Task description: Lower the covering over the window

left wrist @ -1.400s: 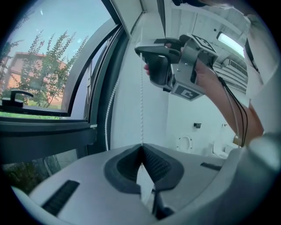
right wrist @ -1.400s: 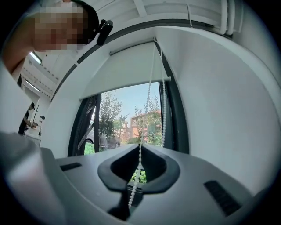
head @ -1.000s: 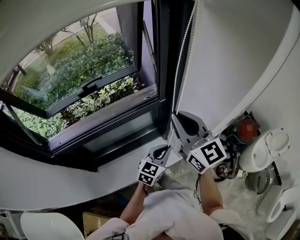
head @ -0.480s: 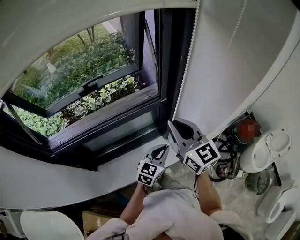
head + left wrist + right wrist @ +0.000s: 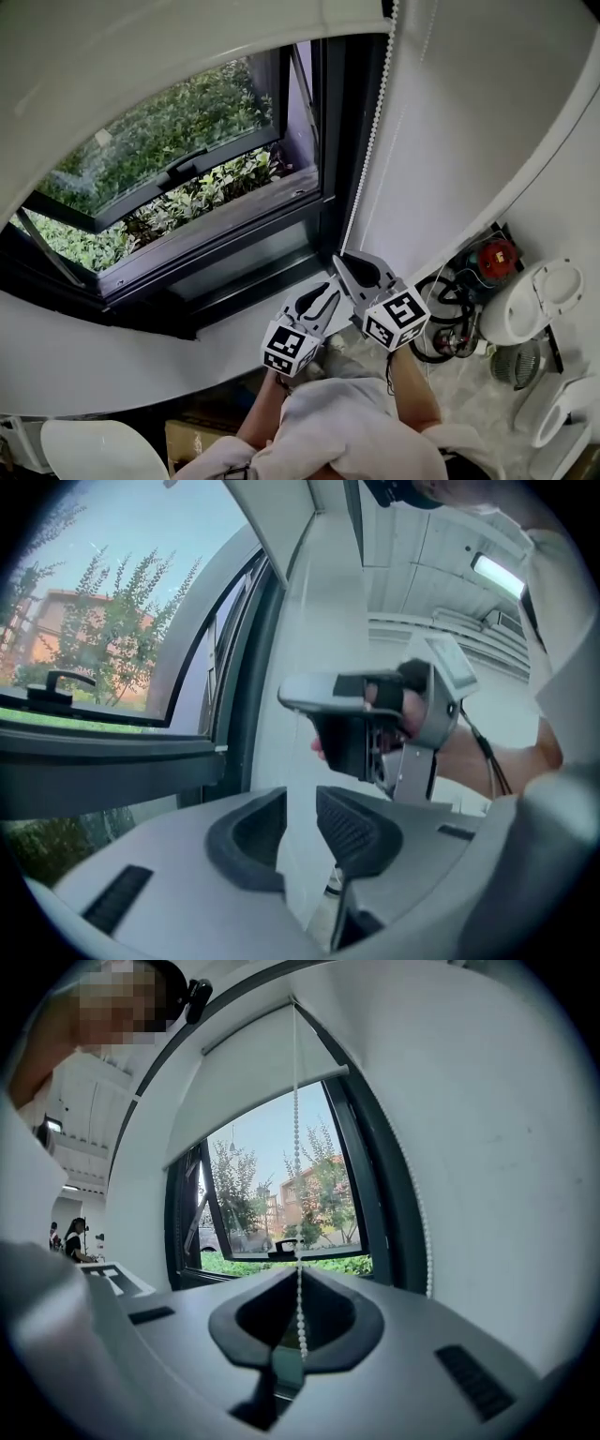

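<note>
A white roller blind [image 5: 187, 47] hangs over the top of the dark-framed window [image 5: 328, 141]; its lower edge [image 5: 253, 1082] shows in the right gripper view. A white bead chain [image 5: 370, 141] runs down the frame's right side. My right gripper [image 5: 343, 260] is shut on this chain [image 5: 296, 1147], which stands taut between its jaws [image 5: 300, 1321]. Just below and to the left, my left gripper [image 5: 326, 292] has just been opening. Its jaws [image 5: 300, 827] stand apart with a pale blurred strand between them, not pressed. The right gripper [image 5: 291, 694] is above it.
The window sash [image 5: 192, 167] is tilted outward over green bushes. On the floor at the right are a white appliance [image 5: 530, 300], coiled cables [image 5: 441, 333] and a small fan [image 5: 516, 361]. A second chain strand [image 5: 412, 1213] hangs along the wall.
The right gripper has come down with the chain, and the blind's edge has dropped further over the glass. The left gripper let go, opened and rose slightly.
</note>
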